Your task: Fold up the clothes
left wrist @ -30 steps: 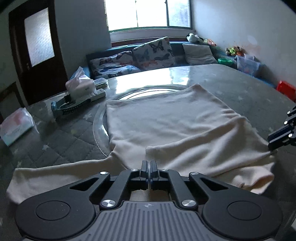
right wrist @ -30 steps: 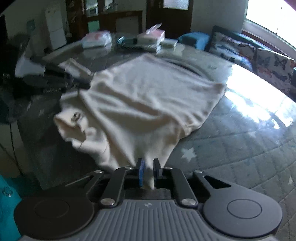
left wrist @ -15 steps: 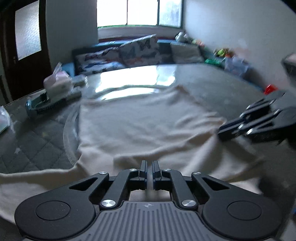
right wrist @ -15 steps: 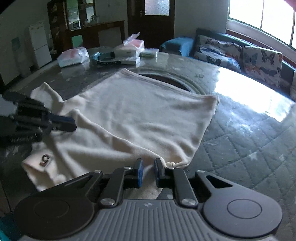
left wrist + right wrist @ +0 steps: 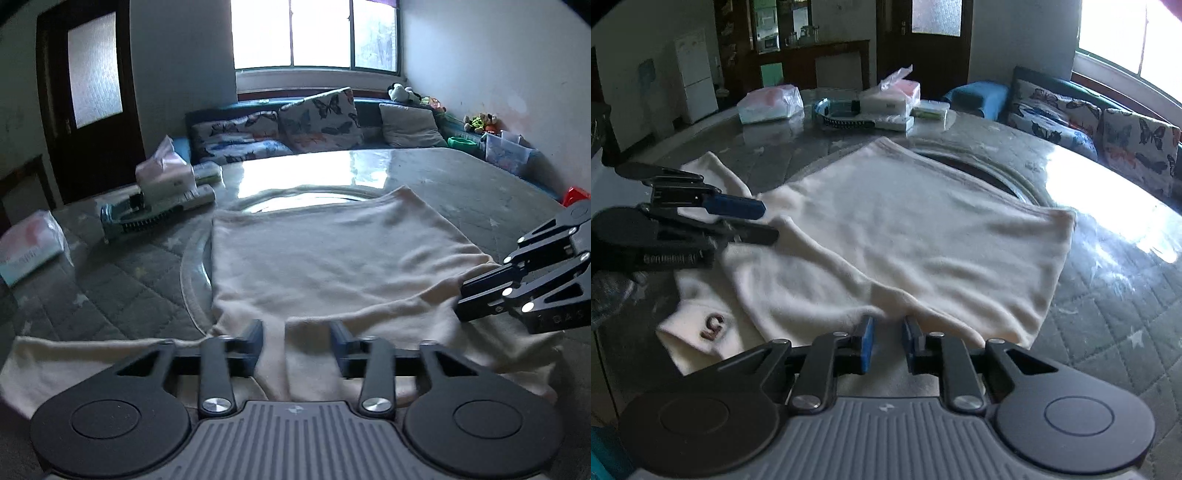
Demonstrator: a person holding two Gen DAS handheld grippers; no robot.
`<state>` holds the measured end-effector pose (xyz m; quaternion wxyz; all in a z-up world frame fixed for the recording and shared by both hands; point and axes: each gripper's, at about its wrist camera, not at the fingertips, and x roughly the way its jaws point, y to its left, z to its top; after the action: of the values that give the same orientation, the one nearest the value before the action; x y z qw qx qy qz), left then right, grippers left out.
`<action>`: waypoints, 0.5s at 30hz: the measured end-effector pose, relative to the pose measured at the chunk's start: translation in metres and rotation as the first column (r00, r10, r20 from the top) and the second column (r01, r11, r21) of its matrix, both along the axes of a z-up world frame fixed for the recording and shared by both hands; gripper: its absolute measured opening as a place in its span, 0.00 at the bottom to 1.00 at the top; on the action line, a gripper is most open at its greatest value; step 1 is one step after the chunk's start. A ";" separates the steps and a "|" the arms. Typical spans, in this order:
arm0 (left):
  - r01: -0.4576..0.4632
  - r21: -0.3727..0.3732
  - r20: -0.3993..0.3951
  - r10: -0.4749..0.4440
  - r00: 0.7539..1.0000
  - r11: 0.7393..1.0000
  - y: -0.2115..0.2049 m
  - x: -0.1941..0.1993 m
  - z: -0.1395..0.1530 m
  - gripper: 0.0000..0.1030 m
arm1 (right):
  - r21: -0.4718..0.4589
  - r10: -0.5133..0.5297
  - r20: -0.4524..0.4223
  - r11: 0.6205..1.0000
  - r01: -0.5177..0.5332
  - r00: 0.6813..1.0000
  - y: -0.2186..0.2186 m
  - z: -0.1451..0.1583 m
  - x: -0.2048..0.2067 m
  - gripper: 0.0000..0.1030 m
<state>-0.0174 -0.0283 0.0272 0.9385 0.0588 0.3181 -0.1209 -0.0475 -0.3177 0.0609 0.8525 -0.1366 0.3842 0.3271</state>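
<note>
- Our left gripper [image 5: 295, 345]: jaws opening, well parted, cloth lying loose between them and no pad pressing on it. Nothing held.
- Our right gripper [image 5: 888, 341]: jaws also opening, only narrowly parted; a ridge of cloth runs up into the gap, but we see the pads clear of it.
- The thing under both: a cream, soft knit garment [image 5: 905, 225], spread flat on the grey quilted table [image 5: 1108, 314] with its near edge folded over onto the body. A small brown emblem [image 5: 713, 326] shows on the turned-up part by the table edge.
- Key relation: the garment stretches away from both sets of fingers, long axis running forward. One unfolded sleeve [image 5: 92, 356] trails out to the left, just beside our left gripper and well apart from the right, so we judge the left hand better placed to take it.
- Beyond: tissue packs [image 5: 31, 245] and a dark hairbrush [image 5: 147, 221] on the far side, well clear of the garment.
</note>
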 end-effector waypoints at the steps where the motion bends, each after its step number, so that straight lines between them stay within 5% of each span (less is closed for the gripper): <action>1: 0.004 0.001 0.002 -0.004 1.000 1.000 -0.001 0.001 0.000 0.44 | 0.002 0.002 0.002 1.000 -0.002 1.000 0.000 0.002 -0.001 0.20; 4: 0.018 0.001 -0.004 -0.018 1.000 1.000 -0.004 0.006 -0.003 0.38 | -0.002 0.008 0.011 1.000 -0.008 1.000 -0.001 0.005 -0.006 0.23; 6: 0.037 0.015 -0.004 -0.037 0.999 0.999 -0.008 0.007 -0.006 0.08 | 0.002 0.005 0.010 1.000 -0.005 1.000 -0.003 0.006 -0.008 0.24; 10: -0.013 0.052 0.062 0.009 0.998 0.999 -0.009 0.001 -0.002 0.06 | -0.011 0.001 -0.001 1.000 -0.001 1.000 -0.006 0.000 -0.008 0.27; 15: 0.005 0.048 0.024 -0.006 1.000 0.999 -0.007 0.002 -0.005 0.10 | -0.011 0.002 0.002 1.000 -0.002 1.000 -0.006 0.000 -0.009 0.27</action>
<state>-0.0152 -0.0353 0.0226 0.9403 0.0835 0.3093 -0.1151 -0.0566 -0.3237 0.0614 0.8518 -0.1418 0.3850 0.3258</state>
